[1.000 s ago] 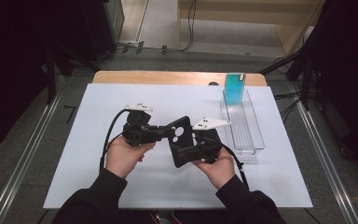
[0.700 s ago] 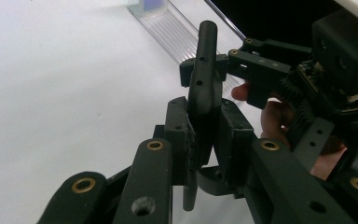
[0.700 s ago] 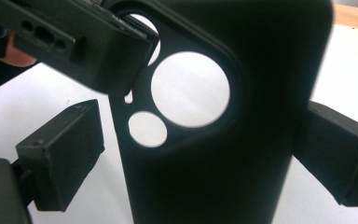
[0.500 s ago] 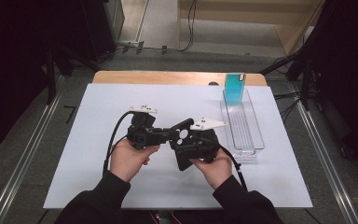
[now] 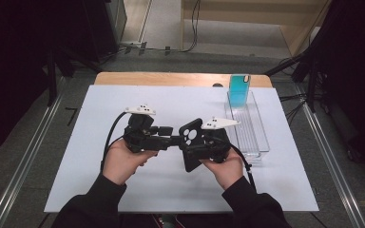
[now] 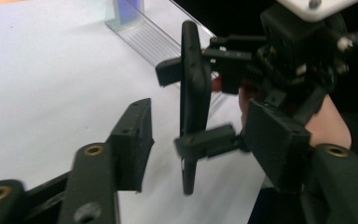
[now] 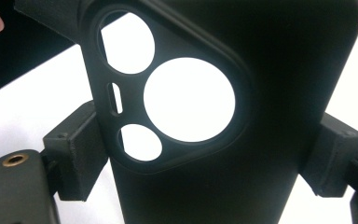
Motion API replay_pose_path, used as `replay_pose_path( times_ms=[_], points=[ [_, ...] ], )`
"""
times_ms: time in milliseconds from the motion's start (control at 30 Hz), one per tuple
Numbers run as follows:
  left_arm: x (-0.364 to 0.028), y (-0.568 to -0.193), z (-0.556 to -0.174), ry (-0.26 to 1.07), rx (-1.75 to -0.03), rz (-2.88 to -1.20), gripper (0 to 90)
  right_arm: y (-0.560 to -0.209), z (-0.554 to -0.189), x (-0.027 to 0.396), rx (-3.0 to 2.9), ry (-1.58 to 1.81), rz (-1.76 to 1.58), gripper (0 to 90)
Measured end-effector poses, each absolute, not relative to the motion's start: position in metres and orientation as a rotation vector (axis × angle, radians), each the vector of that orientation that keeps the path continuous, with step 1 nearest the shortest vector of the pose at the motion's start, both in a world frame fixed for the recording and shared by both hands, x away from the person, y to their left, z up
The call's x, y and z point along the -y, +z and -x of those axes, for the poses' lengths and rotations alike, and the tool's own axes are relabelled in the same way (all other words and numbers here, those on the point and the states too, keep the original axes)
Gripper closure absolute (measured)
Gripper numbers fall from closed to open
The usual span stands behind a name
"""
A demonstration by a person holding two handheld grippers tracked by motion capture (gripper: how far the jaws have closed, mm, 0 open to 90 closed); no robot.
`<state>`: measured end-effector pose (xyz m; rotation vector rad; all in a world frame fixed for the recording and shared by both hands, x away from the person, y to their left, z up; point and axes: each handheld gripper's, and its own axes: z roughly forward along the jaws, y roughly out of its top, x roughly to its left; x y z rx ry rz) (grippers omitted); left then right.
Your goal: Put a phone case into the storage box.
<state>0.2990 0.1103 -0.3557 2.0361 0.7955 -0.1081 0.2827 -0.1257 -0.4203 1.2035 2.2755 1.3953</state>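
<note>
Between the right gripper's [image 5: 197, 142] fingers, a matte black phone case [image 7: 242, 121] with round cutouts.

Black phone case [image 5: 191, 149], turquoise case [image 5: 239, 91]

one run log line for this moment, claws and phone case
left claw: open, just let go | right claw: shut on black phone case | blue case: upright in clear tray

White mat [image 5: 100, 190] open left, clear tray [image 5: 252, 137] right
</note>
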Motion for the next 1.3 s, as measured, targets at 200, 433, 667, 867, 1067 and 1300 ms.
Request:
replay_pose_path(
  times_ms=[200,433,667,867,1067,1300],
  points=[
    [-0.122,-0.362,-0.299,-0.131,-0.711,-2.073,35.5,-0.412,-0.285,0.138,-2.342,1.426,-1.113,12.9],
    [-0.130,-0.380,-0.298,-0.152,-0.572,-2.167,33.6,-0.407,-0.289,0.152,-2.442,1.503,-1.003,12.8],
    [-0.138,-0.403,-0.301,-0.197,-0.582,-2.166,33.6,-0.399,-0.290,0.165,-2.470,1.537,-0.961,12.8],
    [-0.151,-0.419,-0.296,-0.173,-0.570,-2.183,33.5,-0.387,-0.292,0.179,-2.466,1.571,-0.980,12.8],
    [-0.168,-0.427,-0.291,-0.149,-0.621,-2.162,33.6,-0.375,-0.298,0.200,-2.408,1.562,-1.036,12.8],
    [-0.185,-0.432,-0.286,-0.122,-0.671,-2.146,33.5,-0.365,-0.307,0.221,-2.344,1.558,-1.099,12.9]
  ],
)
